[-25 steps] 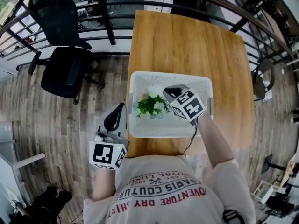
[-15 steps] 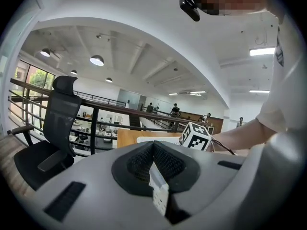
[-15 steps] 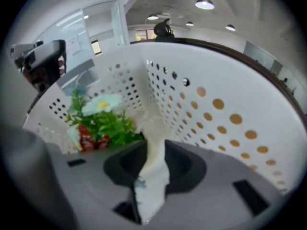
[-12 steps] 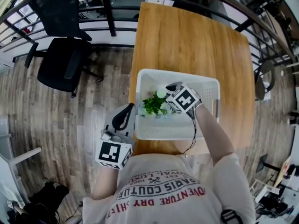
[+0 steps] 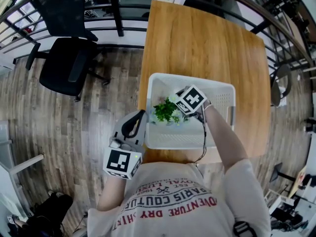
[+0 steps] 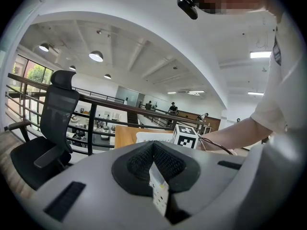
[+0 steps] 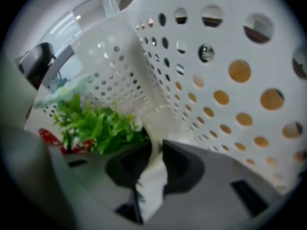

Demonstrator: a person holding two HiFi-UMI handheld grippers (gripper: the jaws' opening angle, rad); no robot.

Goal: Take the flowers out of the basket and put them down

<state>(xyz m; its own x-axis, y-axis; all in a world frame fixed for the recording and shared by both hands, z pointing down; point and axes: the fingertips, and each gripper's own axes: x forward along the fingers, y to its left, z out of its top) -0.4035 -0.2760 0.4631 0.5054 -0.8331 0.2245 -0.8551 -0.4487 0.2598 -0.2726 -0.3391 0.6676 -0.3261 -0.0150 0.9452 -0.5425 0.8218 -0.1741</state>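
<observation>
Right gripper (image 7: 154,152) inside basket (image 7: 216,71): jaws half-spread, just closing, flowers (image 7: 98,126) beside, not pinched | judged: centre over stems before clamping | left gripper (image 6: 153,150) pressed together, empty

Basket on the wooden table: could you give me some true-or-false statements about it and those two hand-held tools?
The flowers lie inside the white basket. True.
The right gripper is outside the basket. False: it reaches into the basket beside the flowers; its jaws have just been closing, with nothing clearly between them.
The jaws of the left gripper are together. True.
The basket sits at the far end of the table. False: it sits by the edge nearest the person.
</observation>
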